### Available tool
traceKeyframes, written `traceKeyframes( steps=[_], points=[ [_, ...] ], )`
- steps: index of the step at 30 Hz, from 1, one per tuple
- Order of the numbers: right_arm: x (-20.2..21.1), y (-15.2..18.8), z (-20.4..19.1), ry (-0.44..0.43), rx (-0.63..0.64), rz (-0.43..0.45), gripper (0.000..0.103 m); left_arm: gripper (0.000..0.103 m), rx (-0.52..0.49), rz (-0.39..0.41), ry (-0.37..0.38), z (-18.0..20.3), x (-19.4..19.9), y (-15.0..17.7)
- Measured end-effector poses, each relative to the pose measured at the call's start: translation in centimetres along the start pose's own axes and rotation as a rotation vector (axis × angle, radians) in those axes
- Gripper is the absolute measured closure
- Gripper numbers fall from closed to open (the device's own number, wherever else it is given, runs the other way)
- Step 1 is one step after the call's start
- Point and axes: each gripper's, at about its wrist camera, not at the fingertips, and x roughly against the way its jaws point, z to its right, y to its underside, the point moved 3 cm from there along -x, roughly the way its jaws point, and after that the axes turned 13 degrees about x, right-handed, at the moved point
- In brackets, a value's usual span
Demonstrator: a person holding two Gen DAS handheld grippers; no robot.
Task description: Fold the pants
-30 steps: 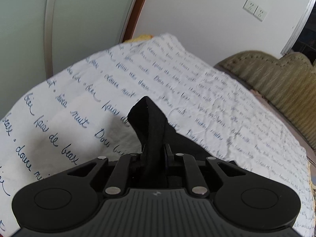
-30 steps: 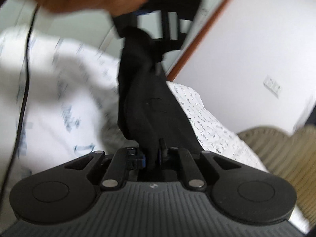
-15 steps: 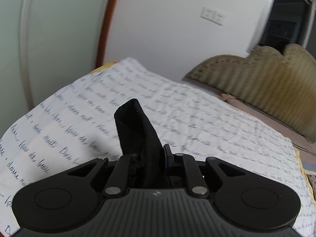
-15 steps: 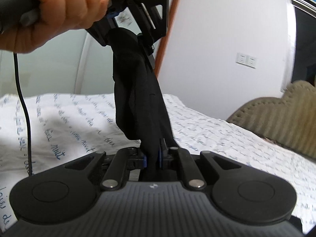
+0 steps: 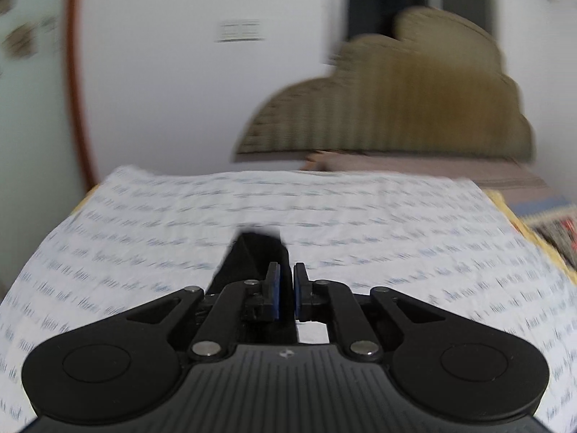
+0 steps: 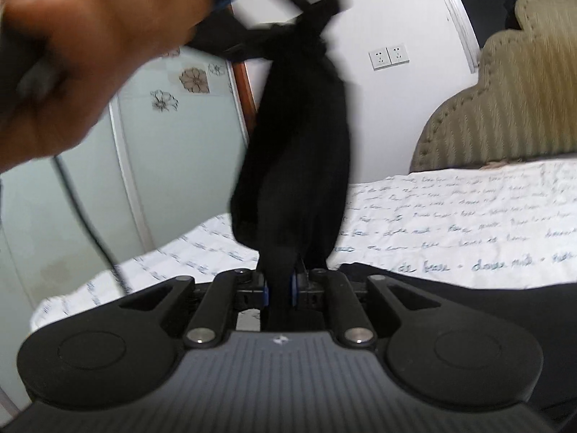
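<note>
The black pants (image 6: 299,166) hang in the air, stretched between my two grippers above the bed. In the right wrist view my right gripper (image 6: 280,283) is shut on the lower bunch of cloth. The left gripper (image 6: 306,18) is above it, blurred, held in a hand, with the upper end of the pants bunched at its fingers. In the left wrist view the left gripper (image 5: 286,283) has its blue pads close together, and a fold of black cloth (image 5: 252,256) sticks up along the left pad. More black cloth (image 6: 468,281) lies low at the right.
A white bedsheet with blue handwriting print (image 5: 360,223) covers the bed (image 6: 468,216). A tufted olive headboard (image 5: 396,101) stands behind it against a white wall with sockets (image 6: 388,56). A frosted glass sliding door (image 6: 173,166) is at the left. A black cable (image 6: 90,223) hangs down.
The left gripper has swung right towards the headboard; less black cloth shows ahead of its pads. The right gripper has also turned right, and the pants still hang between both.
</note>
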Motion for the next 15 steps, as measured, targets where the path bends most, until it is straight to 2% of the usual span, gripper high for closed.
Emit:
traceKeyframes(
  steps=[4,7,9,11,13,14,15],
  points=[
    [1.5,0.8,2.9,0.039,-0.152,0.035,0.092,0.096,-0.074,-0.097,0.067,3.6,-1.8,1.2],
    [3.3,2.4,7.0,0.084,-0.306,0.025,0.092,0.096,-0.089,-0.069,0.07,4.3,-1.7,1.2],
    [4.3,4.1,9.3,0.059,-0.413,-0.006,0.092,0.096,-0.078,-0.074,0.051,3.9,-2.1,1.2],
    [4.7,5.8,10.3,0.018,-0.488,-0.064,0.091,0.096,-0.067,-0.115,0.038,3.0,-3.4,1.6],
    [5.0,7.5,10.8,-0.019,-0.565,-0.107,0.08,0.096,-0.064,-0.174,0.025,1.9,-4.8,2.8],
    [4.9,8.0,10.9,-0.033,-0.605,-0.126,0.065,0.096,-0.06,-0.201,0.013,1.2,-5.4,3.6],
    [5.2,8.6,11.1,-0.04,-0.636,-0.134,0.059,0.096,-0.052,-0.223,0.0,0.4,-5.9,4.4]
  ],
)
